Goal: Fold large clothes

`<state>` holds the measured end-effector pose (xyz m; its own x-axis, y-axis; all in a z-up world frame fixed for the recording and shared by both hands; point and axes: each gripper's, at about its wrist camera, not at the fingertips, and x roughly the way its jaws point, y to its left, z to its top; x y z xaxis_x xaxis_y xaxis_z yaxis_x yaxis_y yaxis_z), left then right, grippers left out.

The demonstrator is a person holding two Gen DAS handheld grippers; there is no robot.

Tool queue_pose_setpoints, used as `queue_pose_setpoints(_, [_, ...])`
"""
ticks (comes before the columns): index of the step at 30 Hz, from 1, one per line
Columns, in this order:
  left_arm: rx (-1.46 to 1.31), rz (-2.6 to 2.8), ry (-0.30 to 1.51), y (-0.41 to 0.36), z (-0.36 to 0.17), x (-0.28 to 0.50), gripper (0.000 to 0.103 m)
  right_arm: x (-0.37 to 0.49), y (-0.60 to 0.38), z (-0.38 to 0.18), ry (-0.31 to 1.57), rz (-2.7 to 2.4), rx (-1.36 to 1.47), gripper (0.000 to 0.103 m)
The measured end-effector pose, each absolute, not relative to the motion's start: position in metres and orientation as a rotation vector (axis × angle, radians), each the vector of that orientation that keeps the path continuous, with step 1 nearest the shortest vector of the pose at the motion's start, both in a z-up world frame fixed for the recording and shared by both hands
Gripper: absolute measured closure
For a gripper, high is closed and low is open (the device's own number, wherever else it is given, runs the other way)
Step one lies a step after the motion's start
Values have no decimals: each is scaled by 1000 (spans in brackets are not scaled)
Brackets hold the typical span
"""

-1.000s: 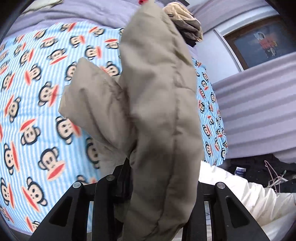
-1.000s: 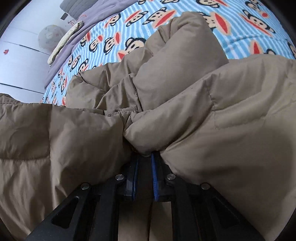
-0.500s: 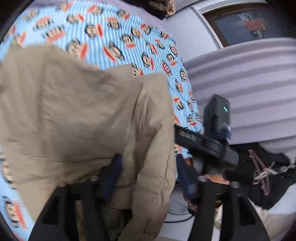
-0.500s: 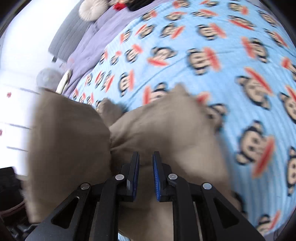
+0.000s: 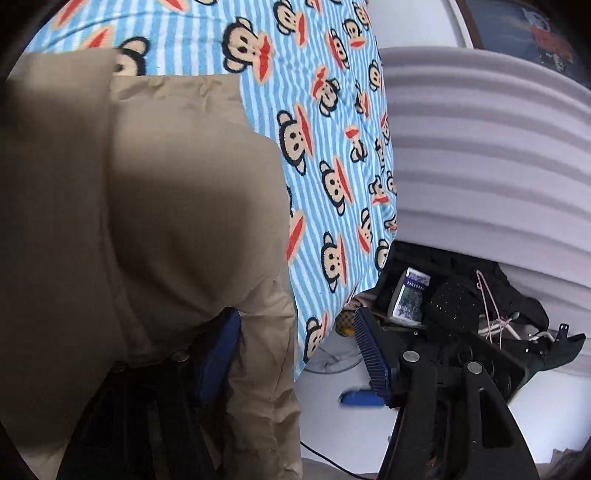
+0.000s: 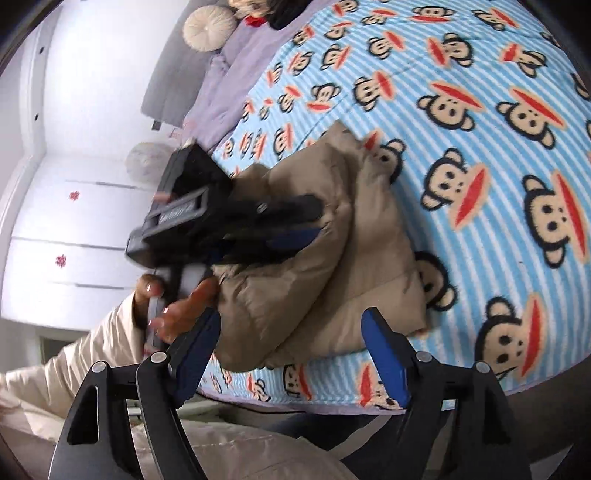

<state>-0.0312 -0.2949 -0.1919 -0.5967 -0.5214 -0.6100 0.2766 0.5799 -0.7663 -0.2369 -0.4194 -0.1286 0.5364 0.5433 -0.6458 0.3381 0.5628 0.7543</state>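
Observation:
A tan puffer jacket [image 6: 325, 258] lies bunched in a folded heap on the monkey-print blanket [image 6: 480, 147], near the bed's front edge. In the left wrist view the jacket [image 5: 147, 221] fills the left half. My left gripper [image 5: 295, 347] is open, its left pad against the jacket fabric, its right pad off the bed edge. In the right wrist view the left gripper [image 6: 295, 225] rests on top of the jacket. My right gripper [image 6: 291, 354] is open and empty, just in front of the jacket's near edge.
A purple duvet [image 6: 229, 81] and a round cushion [image 6: 208, 27] lie at the head of the bed. A white wardrobe [image 6: 74, 184] stands behind. Beside the bed lie dark bags and clutter [image 5: 461, 306] and a grey ribbed wall [image 5: 480, 166].
Both grippers have opened and let go of the jacket, which has dropped from being held up into a heap on the blanket. The right gripper has drawn back from it.

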Motion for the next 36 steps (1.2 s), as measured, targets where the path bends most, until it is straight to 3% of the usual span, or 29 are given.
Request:
queue_pose_setpoints(5, [-28, -1162, 1859, -316, -176, -25, 39, -219, -376, -141, 1100, 283, 979, 21])
queue_pose_setpoints(10, [19, -1152, 1590, -291, -115, -20, 39, -202, -361, -158, 1124, 276, 1025, 21])
queue_pose_setpoints(16, [-64, -822, 1308, -173, -72, 20, 39, -217, -385, -161, 1117, 225, 1066, 21])
queue_pose_setpoints(22, [-163, -414, 1333, -45, -122, 56, 39, -210, -434, -175, 1027, 140, 1255, 22])
queue_pose_setpoints(23, [-154, -366, 1348, -33, -135, 58, 39, -202, -438, -182, 1039, 132, 1271, 26])
queue_pose_setpoints(24, [-165, -338, 1370, -25, -153, 56, 39, -193, -441, -191, 1058, 113, 1283, 56])
queue_pose_setpoints(25, [-197, -316, 1394, -17, -166, 56, 39, -184, -440, -200, 1080, 108, 1293, 94])
queue_pose_setpoints(29, [-246, -295, 1421, -18, -194, 52, 39, -145, -430, -190, 1064, 177, 1130, 94])
queue_pose_setpoints(36, [-151, -400, 1381, -83, -177, 38, 39, -118, -452, -208, 1175, 73, 948, 94])
